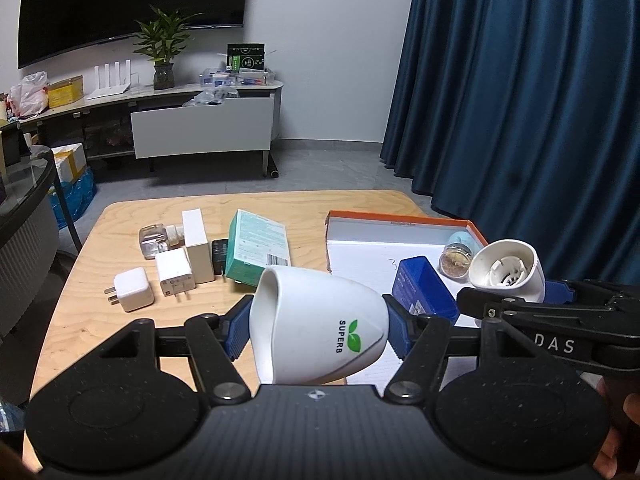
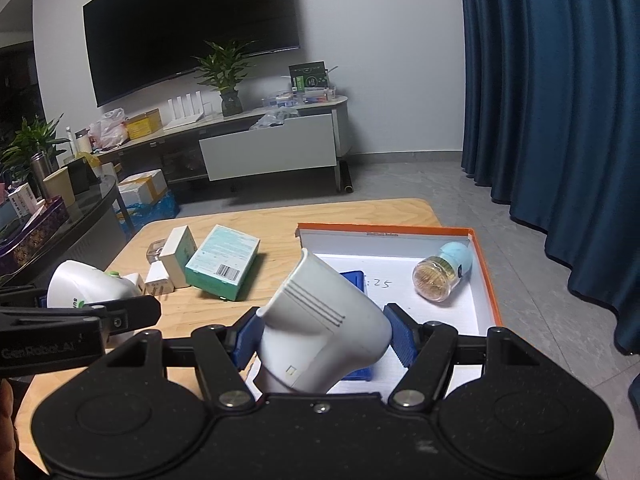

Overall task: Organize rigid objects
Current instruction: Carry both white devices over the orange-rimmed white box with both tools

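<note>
While the left claw [image 1: 318, 328] pinches a white cup [image 1: 320, 328] marked SUPERB between its blue pads, tilted with the mouth up and to its left, the right claw [image 2: 324, 338] pinches a white ribbed device [image 2: 324, 320] just above the near edge of the orange-rimmed box [image 2: 484, 264]. Ahead of the right claw, inside that box, lie a blue case [image 2: 356, 278] and a small jar [image 2: 436, 278]. Ahead-left of the left claw, chargers [image 1: 134, 290] and a teal carton [image 1: 258, 250] rest on the wooden surface [image 1: 96, 320].

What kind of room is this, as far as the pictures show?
Most likely a home living room: a large wall television, a low media cabinet bearing a potted plant, and floor-length blue curtains.
</note>
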The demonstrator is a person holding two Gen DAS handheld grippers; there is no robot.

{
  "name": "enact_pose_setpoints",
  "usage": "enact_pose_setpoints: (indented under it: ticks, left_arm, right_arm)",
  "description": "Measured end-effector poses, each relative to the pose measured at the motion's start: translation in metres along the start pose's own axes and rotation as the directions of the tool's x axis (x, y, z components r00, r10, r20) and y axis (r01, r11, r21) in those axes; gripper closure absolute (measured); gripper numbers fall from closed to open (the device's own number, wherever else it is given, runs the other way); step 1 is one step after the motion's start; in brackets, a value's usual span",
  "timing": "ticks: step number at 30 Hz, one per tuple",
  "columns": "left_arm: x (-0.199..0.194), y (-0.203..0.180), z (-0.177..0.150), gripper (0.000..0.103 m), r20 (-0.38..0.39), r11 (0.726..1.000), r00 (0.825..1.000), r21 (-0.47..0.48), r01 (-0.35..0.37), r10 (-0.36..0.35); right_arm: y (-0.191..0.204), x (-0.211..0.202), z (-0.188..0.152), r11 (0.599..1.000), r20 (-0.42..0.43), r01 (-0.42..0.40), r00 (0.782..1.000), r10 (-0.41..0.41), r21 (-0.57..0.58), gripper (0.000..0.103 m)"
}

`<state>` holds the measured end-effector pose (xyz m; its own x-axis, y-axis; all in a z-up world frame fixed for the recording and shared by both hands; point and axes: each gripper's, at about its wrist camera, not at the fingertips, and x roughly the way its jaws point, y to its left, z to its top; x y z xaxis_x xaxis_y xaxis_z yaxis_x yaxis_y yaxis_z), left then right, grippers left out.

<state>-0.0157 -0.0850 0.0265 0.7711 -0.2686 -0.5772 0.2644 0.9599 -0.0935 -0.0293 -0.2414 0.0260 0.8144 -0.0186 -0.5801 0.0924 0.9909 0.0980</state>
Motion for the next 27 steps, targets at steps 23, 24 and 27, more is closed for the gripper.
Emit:
enact_pose_setpoints:
  ticks: [23,24,27]
  left_arm:
    - [0.021,-0.048,0.001,0.036,-0.019,0.99,0.993,0.085,0.116,-0.114]
    - [0.022,-0.05,0.002,0.036,-0.017,0.989,0.993,0.087,0.117,-0.116]
    - [0.024,-0.052,0.005,0.036,-0.012,0.989,0.993,0.089,0.12,-0.119]
  right_arm:
    - [-0.056,-0.022,-0.004,0.99,0.032,0.106,0.994,-0.109,0.095,0.024]
    - [-0.057,-0.021,-0.004,0.99,0.031,0.107,0.993,-0.11,0.096,0.024]
    - [-0.059,-0.019,-0.004,0.989,0.028,0.109,0.993,-0.112,0.097,0.024]
